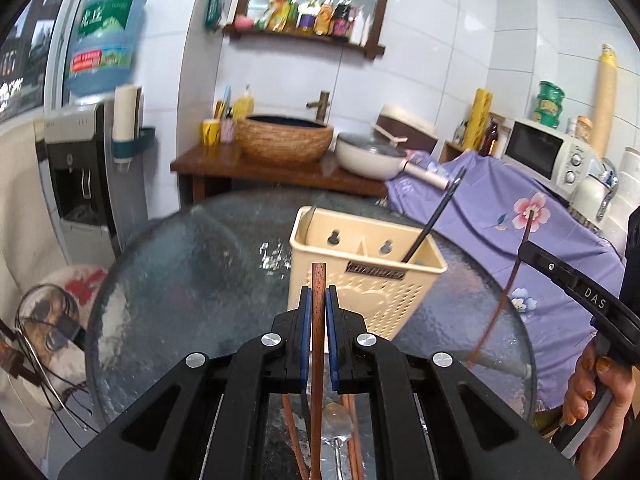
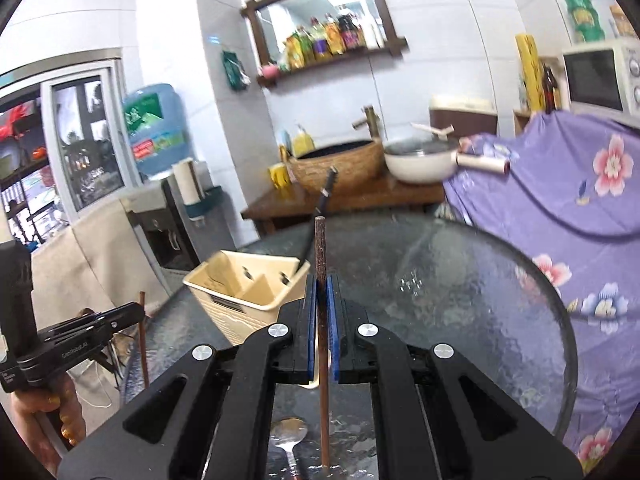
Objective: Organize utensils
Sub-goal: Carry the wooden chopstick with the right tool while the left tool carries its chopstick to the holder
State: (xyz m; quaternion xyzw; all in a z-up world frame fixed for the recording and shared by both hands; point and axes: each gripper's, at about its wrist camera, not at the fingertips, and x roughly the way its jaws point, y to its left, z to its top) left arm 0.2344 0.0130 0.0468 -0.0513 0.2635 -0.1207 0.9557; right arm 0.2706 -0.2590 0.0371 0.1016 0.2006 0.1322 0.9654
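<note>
A beige perforated utensil holder stands on the round glass table, with a black utensil leaning in its right compartment. My left gripper is shut on a brown wooden chopstick, held upright in front of the holder. My right gripper is shut on another brown chopstick, held upright to the right of the holder. A metal spoon and more chopsticks lie on the table below the grippers. The right gripper shows at the right edge of the left view.
A purple floral cloth covers furniture right of the table. Behind are a wooden stand with a woven basin and a white pan, a microwave, and a water dispenser on the left.
</note>
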